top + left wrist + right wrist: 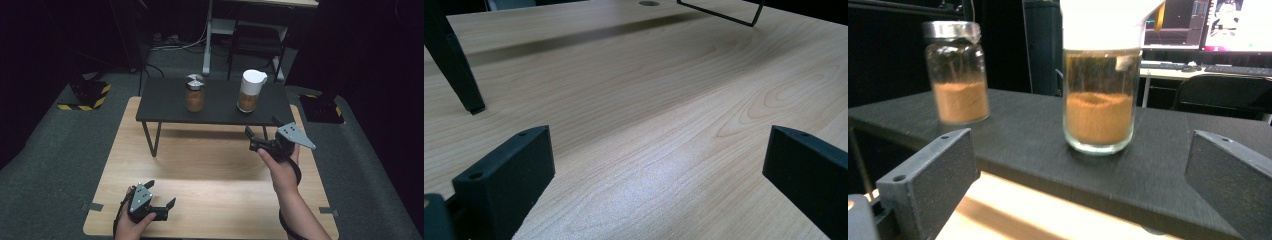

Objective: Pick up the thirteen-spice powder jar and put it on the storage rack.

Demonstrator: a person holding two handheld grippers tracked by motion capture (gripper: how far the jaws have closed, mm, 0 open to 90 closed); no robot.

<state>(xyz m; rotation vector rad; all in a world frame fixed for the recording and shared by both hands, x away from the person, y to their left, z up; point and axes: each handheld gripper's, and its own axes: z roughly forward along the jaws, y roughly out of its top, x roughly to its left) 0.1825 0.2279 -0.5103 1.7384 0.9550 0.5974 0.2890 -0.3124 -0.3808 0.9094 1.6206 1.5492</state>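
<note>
Two glass jars with brown powder stand on a small black raised table (165, 102). One jar has a metal lid (194, 93) (954, 72); the other has a white spout lid (249, 91) (1101, 85). My right gripper (261, 126) (1078, 185) is open, held in the air just in front of the black table's near edge, facing the white-lidded jar with nothing between its jaws. Near the wooden table's front left, my left gripper (161, 194) (656, 175) rests low, open and empty, looking across bare wood.
The black table stands on thin metal legs (151, 139) (455, 62) over the light wooden table (200, 175). Grey carpet surrounds it, with yellow-black striped tape (95, 97) at the left. A desk frame and chair (255, 37) stand behind; monitors and a keyboard (1238, 70) show far off.
</note>
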